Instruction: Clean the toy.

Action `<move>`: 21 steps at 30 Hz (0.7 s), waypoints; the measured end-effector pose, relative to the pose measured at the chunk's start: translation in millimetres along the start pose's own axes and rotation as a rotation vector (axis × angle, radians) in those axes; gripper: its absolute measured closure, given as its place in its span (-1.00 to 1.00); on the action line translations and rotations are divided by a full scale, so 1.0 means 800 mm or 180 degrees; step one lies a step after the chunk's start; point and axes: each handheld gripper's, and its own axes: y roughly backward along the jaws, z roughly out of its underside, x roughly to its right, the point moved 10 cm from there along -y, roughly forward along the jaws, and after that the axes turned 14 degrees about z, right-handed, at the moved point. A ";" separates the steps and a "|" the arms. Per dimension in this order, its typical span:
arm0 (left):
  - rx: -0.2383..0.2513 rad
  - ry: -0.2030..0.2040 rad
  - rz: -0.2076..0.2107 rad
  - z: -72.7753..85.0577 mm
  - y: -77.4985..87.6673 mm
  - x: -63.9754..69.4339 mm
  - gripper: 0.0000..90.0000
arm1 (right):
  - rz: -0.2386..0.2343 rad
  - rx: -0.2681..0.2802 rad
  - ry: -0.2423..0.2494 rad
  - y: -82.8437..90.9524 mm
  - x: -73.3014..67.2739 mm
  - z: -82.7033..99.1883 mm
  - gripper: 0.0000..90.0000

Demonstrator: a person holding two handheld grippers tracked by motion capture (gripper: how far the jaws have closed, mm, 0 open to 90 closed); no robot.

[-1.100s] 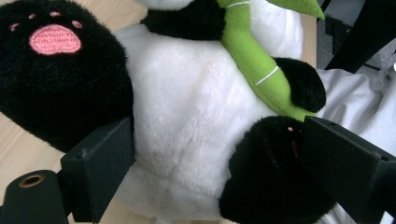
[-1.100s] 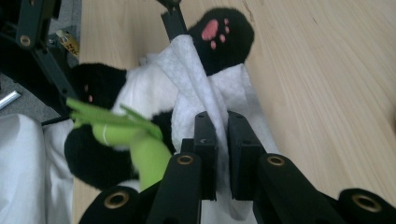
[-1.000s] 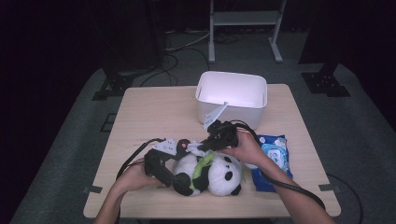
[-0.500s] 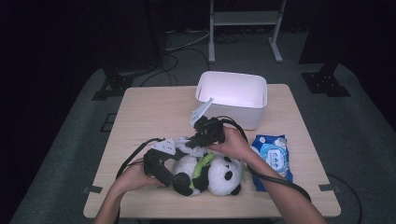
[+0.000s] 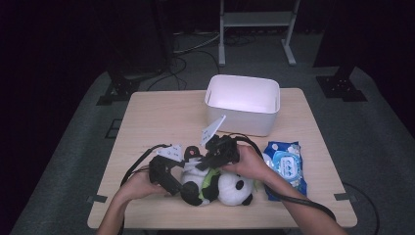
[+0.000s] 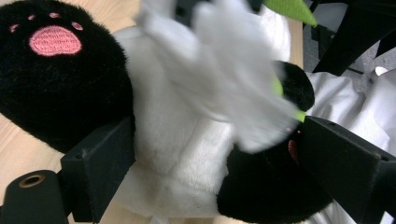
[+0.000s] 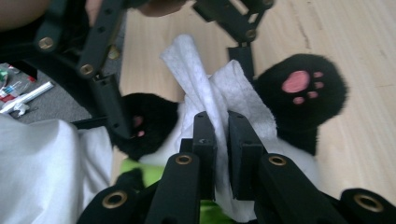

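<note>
At the table's near edge, a wipe [image 7: 219, 93] meets the panda [image 5: 215, 183].
Right gripper [image 7: 222, 133], pinching the wipe, has slid across its belly; left gripper [image 6: 210, 163] clamps the toy.

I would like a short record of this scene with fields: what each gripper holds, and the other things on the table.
left gripper: jaws closed around the body of the black and white plush panda
right gripper: shut on a white wet wipe, held over the panda's belly
wooden table: bears a white plastic box, open at the top
right of panda: blue pack of wet wipes
</note>
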 end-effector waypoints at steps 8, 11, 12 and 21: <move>-0.0007 -0.0043 0.0087 0.001 0.001 0.005 -0.82 | -0.0116 -0.0040 0.0123 0.001 -0.031 0.007 0.82; 0.0006 -0.0056 0.0110 0.001 0.001 0.007 -0.83 | -0.0145 -0.0030 0.0118 0.005 -0.037 0.011 0.82; 0.0012 -0.0051 0.0116 0.001 0.001 0.007 -0.83 | -0.0161 -0.0020 0.0109 0.006 -0.039 0.013 0.82; -0.0001 -0.0059 0.0113 0.001 0.001 0.008 -0.83 | -0.0172 -0.0025 0.0089 0.021 -0.047 0.033 0.82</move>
